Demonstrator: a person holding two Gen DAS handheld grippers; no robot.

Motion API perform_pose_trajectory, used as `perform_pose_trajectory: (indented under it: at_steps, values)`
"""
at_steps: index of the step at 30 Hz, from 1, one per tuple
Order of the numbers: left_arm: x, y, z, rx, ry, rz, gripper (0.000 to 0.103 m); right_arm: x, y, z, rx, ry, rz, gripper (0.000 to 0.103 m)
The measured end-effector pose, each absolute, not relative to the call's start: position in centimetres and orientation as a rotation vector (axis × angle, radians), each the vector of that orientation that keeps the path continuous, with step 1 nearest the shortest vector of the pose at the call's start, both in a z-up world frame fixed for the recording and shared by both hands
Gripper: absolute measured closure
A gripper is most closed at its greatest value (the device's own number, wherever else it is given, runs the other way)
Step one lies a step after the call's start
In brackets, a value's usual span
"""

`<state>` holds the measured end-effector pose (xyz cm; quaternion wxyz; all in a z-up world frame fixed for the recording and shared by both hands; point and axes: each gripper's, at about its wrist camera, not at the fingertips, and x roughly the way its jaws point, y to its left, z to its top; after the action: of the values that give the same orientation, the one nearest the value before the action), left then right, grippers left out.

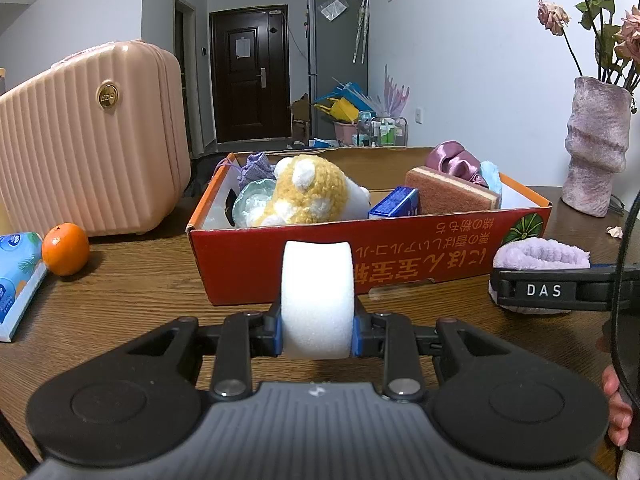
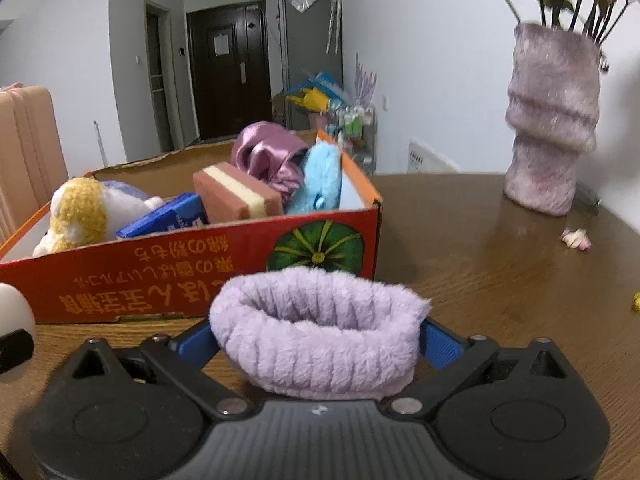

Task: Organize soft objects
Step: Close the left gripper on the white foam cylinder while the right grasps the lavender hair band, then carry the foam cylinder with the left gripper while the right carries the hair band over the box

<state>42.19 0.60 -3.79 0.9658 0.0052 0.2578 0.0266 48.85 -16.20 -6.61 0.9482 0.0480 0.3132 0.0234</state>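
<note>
We see the left claw (image 1: 318, 330) pinching a white sponge (image 1: 318, 300), held just in front of the red box (image 1: 372, 248) on the bench (image 1: 140, 292). Right claw (image 2: 316, 344) is spread wide around a lilac headband (image 2: 316, 320), off the box's near right corner (we can't tell if the pads press it). Plush (image 1: 308, 190) lies inside the box.

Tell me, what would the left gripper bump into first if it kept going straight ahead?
Probably the red front wall of the cardboard box. The left gripper holds a white foam piece aimed at it, though the gap is hard to judge.
</note>
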Motion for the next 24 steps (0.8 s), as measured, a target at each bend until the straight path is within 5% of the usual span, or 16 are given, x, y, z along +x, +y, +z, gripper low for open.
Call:
perform_pose_trajectory:
  at_steps: [5,13,24]
  values:
    - [42.2,0.6,-3.8,0.009,0.523,0.052,0.074,48.8,-16.5,-6.7,0.132,0.649,0.065,0.022]
    - [42.2,0.7,-3.7,-0.002,0.525,0.045,0.074,47.4,-15.2,-6.5,0.06,0.615,0.105,0.07]
    - [42.0,1.7,-3.1,-0.062,0.508,0.049,0.074,44.7,-14.2,-4.9,0.027,0.471,0.151,0.074]
